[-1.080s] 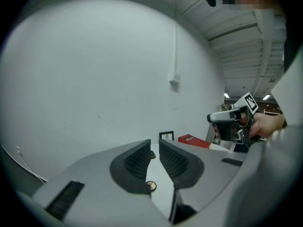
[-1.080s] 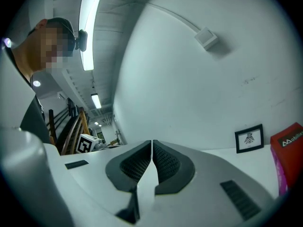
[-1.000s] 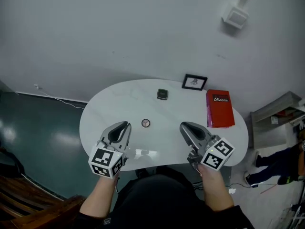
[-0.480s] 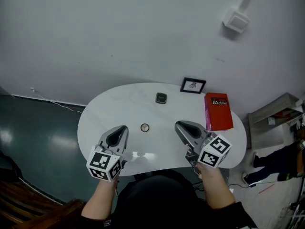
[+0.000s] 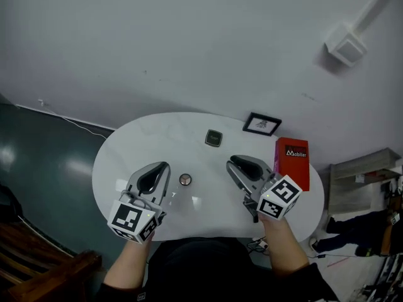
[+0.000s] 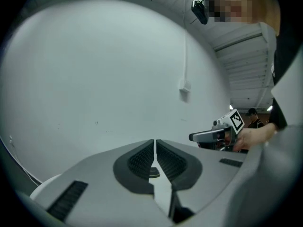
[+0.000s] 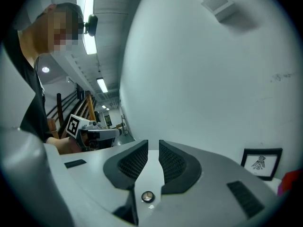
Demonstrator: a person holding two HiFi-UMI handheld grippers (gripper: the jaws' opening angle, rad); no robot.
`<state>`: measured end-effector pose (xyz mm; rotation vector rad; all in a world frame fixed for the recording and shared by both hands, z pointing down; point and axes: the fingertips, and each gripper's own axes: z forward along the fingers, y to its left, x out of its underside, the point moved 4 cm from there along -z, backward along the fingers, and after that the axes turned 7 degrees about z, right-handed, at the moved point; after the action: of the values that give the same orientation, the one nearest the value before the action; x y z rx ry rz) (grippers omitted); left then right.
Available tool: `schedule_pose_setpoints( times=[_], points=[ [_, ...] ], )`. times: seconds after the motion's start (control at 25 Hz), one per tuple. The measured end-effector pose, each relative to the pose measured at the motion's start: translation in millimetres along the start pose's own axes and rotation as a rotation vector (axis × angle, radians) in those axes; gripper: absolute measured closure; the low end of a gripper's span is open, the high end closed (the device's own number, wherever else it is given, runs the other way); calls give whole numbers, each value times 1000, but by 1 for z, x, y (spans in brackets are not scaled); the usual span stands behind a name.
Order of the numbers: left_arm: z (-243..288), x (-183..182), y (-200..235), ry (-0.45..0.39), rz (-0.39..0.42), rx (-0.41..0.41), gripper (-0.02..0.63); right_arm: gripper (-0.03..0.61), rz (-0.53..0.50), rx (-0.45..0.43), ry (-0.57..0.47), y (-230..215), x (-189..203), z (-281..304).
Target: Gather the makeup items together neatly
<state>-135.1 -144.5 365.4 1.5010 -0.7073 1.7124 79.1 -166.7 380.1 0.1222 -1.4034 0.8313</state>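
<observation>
Over the white table (image 5: 140,156) in the head view, nothing's gathered yet. The small round pot (image 5: 184,179) sits near the front edge, between the two grippers. The dark square compact (image 5: 214,138) lies well apart from it, toward the wall. A framed picture (image 5: 262,124) and a red box (image 5: 292,162) are off to the right. The left gripper (image 5: 165,166) and the right gripper (image 5: 233,162) hover either side, touching neither item.

Left gripper view: jaws pressed together and empty, with the compact on the table straight beyond them.

Right gripper view: jaws all but closed, a sliver of gap with nothing in it, and the round pot on the table just below.

So the whole job's ahead, I'd say, with both items yet to be brought together.
</observation>
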Motion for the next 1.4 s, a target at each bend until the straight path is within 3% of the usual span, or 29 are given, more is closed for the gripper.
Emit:
schedule_pose_setpoints(
  times=[0.2, 0.48, 0.72, 0.96, 1.4],
  points=[
    [28, -2, -1, 6, -22, 9, 588, 438, -25, -21, 97, -45, 10, 24],
    [61, 14, 5, 42, -29, 2, 588, 372, -69, -21, 224, -107, 40, 61],
    [76, 27, 9, 103, -40, -5, 588, 347, -124, -106, 301, -144, 73, 93],
    [83, 48, 13, 175, -50, -21, 588, 333, -274, -117, 437, -180, 110, 121],
    [89, 60, 9, 215, -95, -37, 588, 319, -323, -134, 601, -201, 145, 137]
  ],
)
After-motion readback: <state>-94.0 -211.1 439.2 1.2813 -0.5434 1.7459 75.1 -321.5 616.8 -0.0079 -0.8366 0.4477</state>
